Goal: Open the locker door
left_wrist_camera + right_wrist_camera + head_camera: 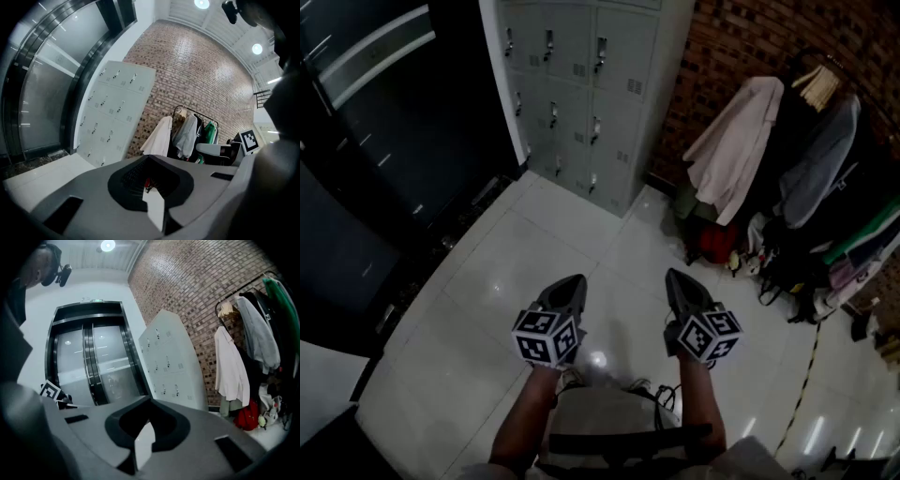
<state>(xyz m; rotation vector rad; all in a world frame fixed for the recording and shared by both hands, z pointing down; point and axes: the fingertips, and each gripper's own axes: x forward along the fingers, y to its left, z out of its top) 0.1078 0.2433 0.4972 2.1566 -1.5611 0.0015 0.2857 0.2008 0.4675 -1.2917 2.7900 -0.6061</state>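
Where tiled floor (516, 253) meets locker (581, 103), brick wall (741, 42) beside.

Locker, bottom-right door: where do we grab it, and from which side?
Take the upright handle near the left edge of that door, coming head-on with jaws closing across the handle sideways. It is a narrow vertical tab standing off a flat panel; nothing else looks grippable.
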